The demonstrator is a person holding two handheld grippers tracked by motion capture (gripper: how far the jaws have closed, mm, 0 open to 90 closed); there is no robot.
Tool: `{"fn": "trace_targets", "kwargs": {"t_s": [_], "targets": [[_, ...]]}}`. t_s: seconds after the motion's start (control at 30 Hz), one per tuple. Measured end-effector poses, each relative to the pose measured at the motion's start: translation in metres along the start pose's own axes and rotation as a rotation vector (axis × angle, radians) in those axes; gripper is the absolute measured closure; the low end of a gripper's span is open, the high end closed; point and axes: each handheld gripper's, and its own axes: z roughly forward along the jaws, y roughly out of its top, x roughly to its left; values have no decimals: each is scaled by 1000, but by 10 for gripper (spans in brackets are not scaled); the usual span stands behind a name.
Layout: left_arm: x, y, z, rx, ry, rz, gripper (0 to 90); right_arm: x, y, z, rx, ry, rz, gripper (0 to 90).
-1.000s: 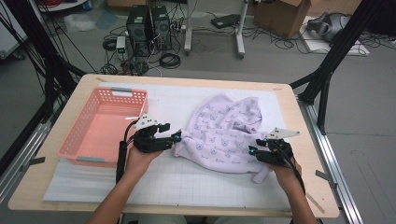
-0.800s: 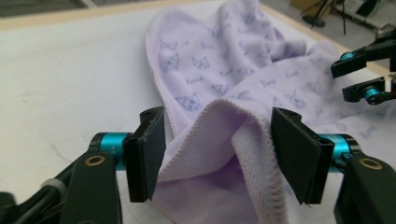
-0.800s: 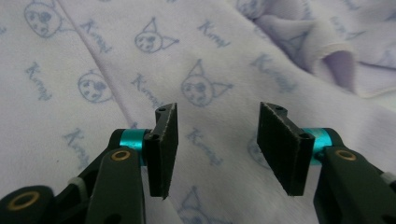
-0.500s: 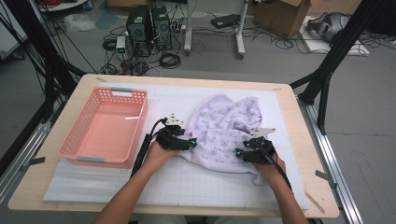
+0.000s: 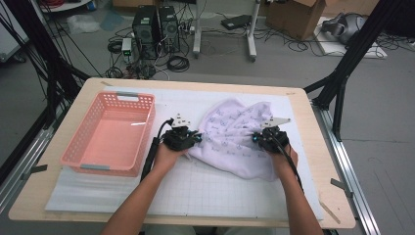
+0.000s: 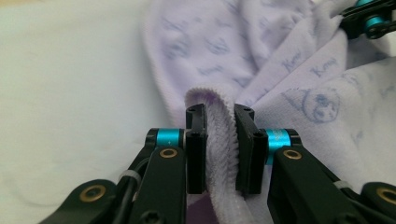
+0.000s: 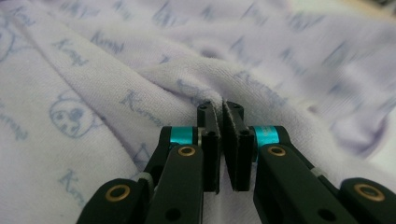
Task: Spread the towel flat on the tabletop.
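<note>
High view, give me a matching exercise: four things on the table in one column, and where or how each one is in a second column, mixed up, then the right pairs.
Column one:
1. pink basket
2. lilac printed towel
3. left gripper
4. right gripper

Column two:
A. pinches a thin fold at the cloth's right side
B. stands empty at the left of the white mat
C. clamps a thick rolled edge at the cloth's left side
D. lies crumpled at the middle of the mat

Pairs: 1-B, 2-D, 3-C, 4-A
</note>
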Motion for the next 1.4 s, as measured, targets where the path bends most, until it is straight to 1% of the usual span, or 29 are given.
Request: {"fn": "trace_targets", "kwargs": {"t_s": [0.07, 0.1, 0.17, 0.23, 0.3, 0.33, 0.37, 0.4, 0.43, 0.47, 0.57, 0.6, 0.63, 0.67, 0.73, 0.77, 0.8, 0.83, 0.87, 0.93, 1.03, 1.07, 1.13, 1.2, 1.23, 1.27, 1.3, 1.33, 1.4], "targets": [[5, 2, 1, -31, 49, 9, 777, -1, 11, 5, -16, -42, -14, 857], [7, 4, 2, -31, 66, 3, 778, -2, 19, 9, -20, -65, -11, 856], [11, 6, 3, -54, 102, -1, 777, -2, 29, 17, -24, -86, -1, 855], [15, 6, 4, -75, 124, -19, 772, -3, 36, 22, -35, -111, 6, 857], [16, 5, 4, -68, 138, -22, 756, -4, 41, 24, -54, -160, 3, 867], [18, 5, 4, -62, 149, -48, 720, -4, 42, 24, -64, -184, 11, 867], [19, 5, 2, -56, 143, -78, 626, -5, 42, 24, -81, -217, 24, 867], [20, 5, 1, -52, 127, -109, 533, -7, 42, 23, -94, -229, 51, 864], [21, 5, -1, -47, 111, -131, 463, -10, 40, 23, -97, -213, 85, 857], [20, 4, -4, -45, 103, -128, 418, -12, 38, 23, -91, -199, 104, 838], [14, 3, -14, -54, 75, -99, 395, -11, 32, 15, -116, -186, 105, 741], [12, 3, -16, -39, 61, -88, 391, -11, 30, 11, -121, -180, 107, 698], [10, 2, -18, -31, 44, -78, 373, -11, 28, 7, -132, -174, 109, 683], [6, 1, -21, -39, 37, -70, 372, -11, 26, 2, -145, -164, 110, 672], [1, -2, -26, -46, 39, -34, 377, -11, 20, -9, -168, -155, 113, 649], [-2, -3, -27, -43, 31, -28, 378, -12, 17, -14, -179, -143, 118, 635], [-3, -4, -28, -40, 26, -30, 378, -12, 15, -19, -170, -131, 121, 609], [-5, -7, -29, -40, 19, -22, 378, -12, 13, -22, -172, -126, 125, 610], [-7, -9, -31, -41, 17, -20, 382, -11, 9, -29, -190, -118, 118, 608], [-9, -12, -35, -40, 11, -23, 385, -10, 4, -37, -193, -108, 118, 579], [-13, -19, -41, -23, 18, -10, 387, -7, -10, -52, -205, -75, 132, 538], [-14, -21, -43, -13, 22, 6, 388, -6, -16, -56, -204, -62, 132, 522], [-15, -26, -46, 4, 33, 21, 423, -2, -30, -61, -180, -43, 130, 519], [-15, -29, -46, 29, 14, 17, 459, 3, -46, -65, -150, -43, 118, 512], [-16, -30, -45, 46, 8, 19, 482, 5, -54, -67, -134, -55, 116, 507], [-17, -31, -44, 65, 5, 31, 504, 7, -63, -69, -126, -60, 131, 504], [-18, -31, -42, 75, 6, 36, 536, 7, -71, -69, -116, -52, 144, 499], [-19, -32, -41, 95, 11, 48, 591, 8, -77, -69, -104, -53, 148, 498], [-20, -33, -40, 104, 14, 57, 728, 9, -91, -66, -35, -57, 151, 493]]}}
